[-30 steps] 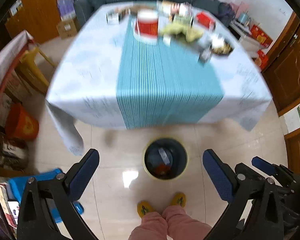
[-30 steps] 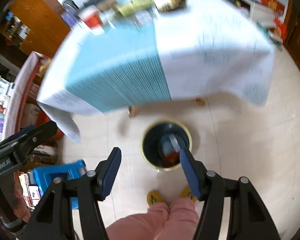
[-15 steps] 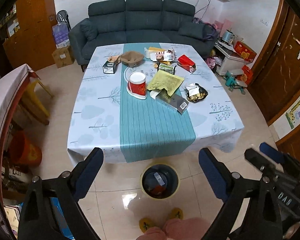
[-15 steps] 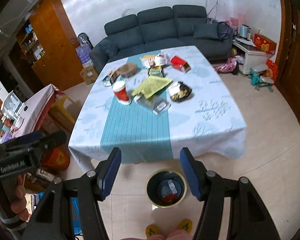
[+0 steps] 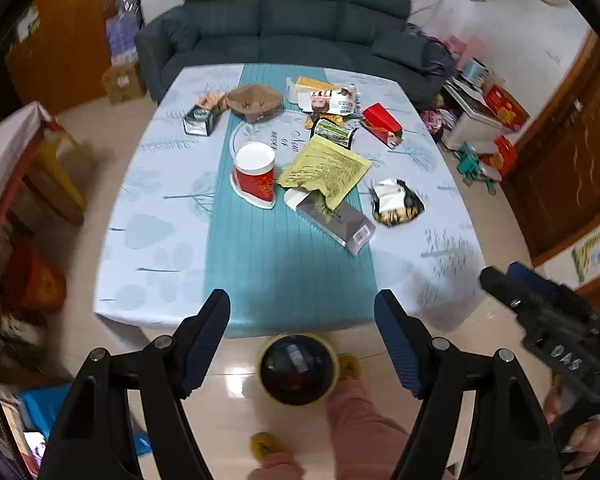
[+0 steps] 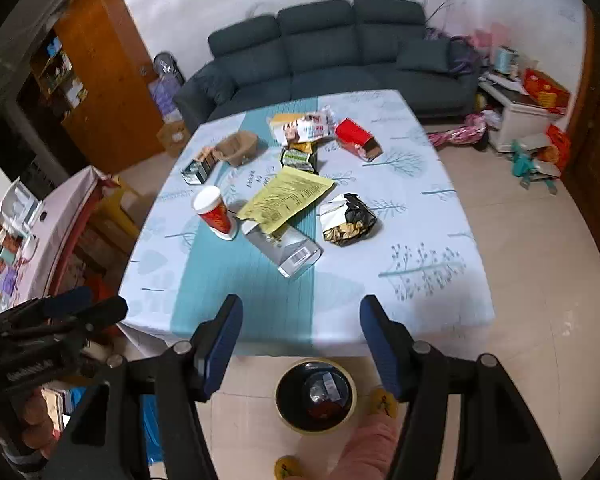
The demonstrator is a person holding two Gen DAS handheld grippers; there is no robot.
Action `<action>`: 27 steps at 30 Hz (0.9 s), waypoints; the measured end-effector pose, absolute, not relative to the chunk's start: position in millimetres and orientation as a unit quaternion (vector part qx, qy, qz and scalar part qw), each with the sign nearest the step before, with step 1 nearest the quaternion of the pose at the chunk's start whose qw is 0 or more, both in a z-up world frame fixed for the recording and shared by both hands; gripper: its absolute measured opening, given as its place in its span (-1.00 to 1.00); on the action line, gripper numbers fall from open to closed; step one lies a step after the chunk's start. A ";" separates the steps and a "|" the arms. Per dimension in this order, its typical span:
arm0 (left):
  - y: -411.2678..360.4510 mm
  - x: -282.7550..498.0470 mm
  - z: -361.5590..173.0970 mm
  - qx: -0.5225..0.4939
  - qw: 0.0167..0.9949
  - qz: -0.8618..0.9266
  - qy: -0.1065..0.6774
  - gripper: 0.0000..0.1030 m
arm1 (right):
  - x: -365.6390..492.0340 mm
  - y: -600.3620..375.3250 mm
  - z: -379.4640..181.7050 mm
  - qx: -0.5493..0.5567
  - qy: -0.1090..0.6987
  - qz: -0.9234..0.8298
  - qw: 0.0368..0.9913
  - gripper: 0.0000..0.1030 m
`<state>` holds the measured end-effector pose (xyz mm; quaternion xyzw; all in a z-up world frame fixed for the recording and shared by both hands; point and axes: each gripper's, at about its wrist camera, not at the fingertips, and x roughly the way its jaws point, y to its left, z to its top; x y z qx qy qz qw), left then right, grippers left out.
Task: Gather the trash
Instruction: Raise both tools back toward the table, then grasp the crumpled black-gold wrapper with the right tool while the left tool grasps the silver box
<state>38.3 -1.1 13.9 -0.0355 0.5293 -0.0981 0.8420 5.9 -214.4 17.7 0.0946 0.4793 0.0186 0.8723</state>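
Trash lies on the table [image 5: 164, 216]: a red paper cup [image 5: 256, 176], a yellow packet [image 5: 328, 168], a grey box [image 5: 336, 220], a black and gold wrapper [image 5: 398, 202], a red carton [image 5: 382, 124] and a brown paper bowl [image 5: 254, 100]. A dark bin with a yellow rim [image 5: 298, 368] stands on the floor under the near table edge, with some scraps inside. My left gripper [image 5: 302, 316] hangs over that edge, its jaws closing with nothing between them. My right gripper [image 6: 300, 320] is open and empty above the same edge, over the bin [image 6: 316, 394].
A dark sofa [image 5: 284, 20] stands behind the table. A wooden cabinet [image 6: 100, 64] is at the left, a side table [image 6: 52, 220] nearer left. Boxes and toys [image 6: 536, 152] clutter the right floor. The person's pink-trousered leg [image 5: 360, 420] and yellow slippers are beside the bin.
Both grippers rose from over the bin on the floor to the table's near edge. The left jaws have narrowed. The right jaws kept their width.
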 end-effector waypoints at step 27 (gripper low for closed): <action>-95.9 188.4 -148.3 -0.187 0.737 0.095 0.642 0.42 | 217.2 -270.2 -129.3 0.012 0.621 0.197 0.759 -0.11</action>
